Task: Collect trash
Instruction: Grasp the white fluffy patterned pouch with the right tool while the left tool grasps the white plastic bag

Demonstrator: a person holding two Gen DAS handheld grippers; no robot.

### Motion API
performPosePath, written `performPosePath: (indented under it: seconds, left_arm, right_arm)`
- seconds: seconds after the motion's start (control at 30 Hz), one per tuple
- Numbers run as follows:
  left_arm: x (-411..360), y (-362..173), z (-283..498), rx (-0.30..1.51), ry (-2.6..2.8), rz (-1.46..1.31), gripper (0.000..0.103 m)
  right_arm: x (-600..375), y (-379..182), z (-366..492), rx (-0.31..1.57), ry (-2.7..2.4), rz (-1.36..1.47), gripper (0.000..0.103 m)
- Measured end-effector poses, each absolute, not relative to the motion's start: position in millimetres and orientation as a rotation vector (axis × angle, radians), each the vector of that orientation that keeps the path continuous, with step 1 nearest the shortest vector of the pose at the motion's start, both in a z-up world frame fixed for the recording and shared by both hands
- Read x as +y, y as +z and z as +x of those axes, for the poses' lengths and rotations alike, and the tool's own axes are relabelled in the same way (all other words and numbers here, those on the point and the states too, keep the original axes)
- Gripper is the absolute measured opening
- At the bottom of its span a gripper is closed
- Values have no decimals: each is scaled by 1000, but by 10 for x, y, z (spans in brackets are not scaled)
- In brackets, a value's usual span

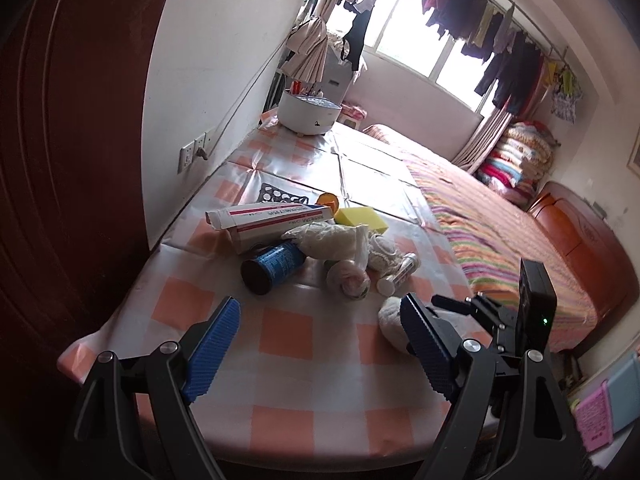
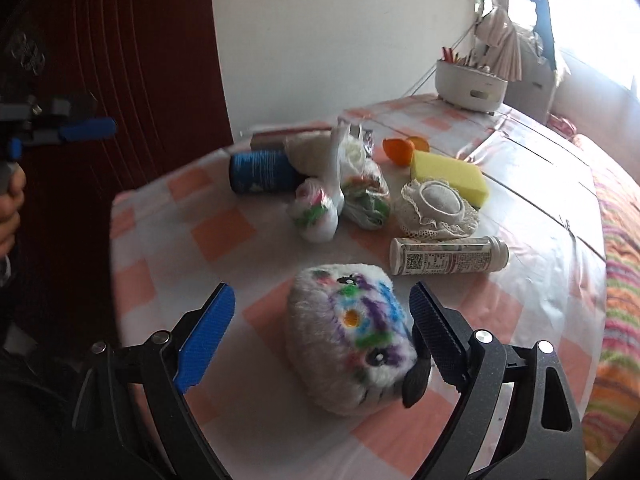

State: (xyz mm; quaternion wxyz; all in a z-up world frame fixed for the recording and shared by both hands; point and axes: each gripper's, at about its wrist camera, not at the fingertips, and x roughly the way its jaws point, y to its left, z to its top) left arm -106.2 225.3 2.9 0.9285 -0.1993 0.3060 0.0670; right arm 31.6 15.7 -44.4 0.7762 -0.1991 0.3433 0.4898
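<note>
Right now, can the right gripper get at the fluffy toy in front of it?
Probably yes. The right gripper is open and the fluffy toy lies on the table between its fingers, close to the right one. Nothing blocks the way; the white bottle lies apart, farther off.

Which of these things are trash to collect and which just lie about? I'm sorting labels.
Likely trash:
blue can
tied plastic bags
orange peel
empty boxes
white bottle

Likely just lying about:
plush toy
yellow sponge
lace cover
white pot
</note>
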Motion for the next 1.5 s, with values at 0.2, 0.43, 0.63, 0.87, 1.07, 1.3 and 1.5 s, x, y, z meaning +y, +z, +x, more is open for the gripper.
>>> performPosePath:
  seconds: [0.2,0.43,0.63,0.87,1.07,1.3,1.5]
  left_arm:
    - [2252,-11,-980,669,131,-389,80]
    - [2106,-155,-691,742,66,-421,80]
    - [1850,-342,-300,801,12,-455,80]
    - [1655,-549,162,860,23,-425,80]
    - [1807,-700,372,873,62,-502,80]
    - [1855,-803,516,912,83,-491,68]
    - [1886,-916,621,938,24,-549,35]
  right_arm:
    - [247,-645,432,810,1022,-509,59]
    - [45,-587,464,810,995,-393,43]
    - [-314,-327,371,725,957,-221,44]
    - [-707,-172,397,666,891,-80,45]
    - [-915,-75,463,621,861,5,46]
    - [-1037,1,448,579,835,45,47]
    - [-1136,10,452,564,807,85,48]
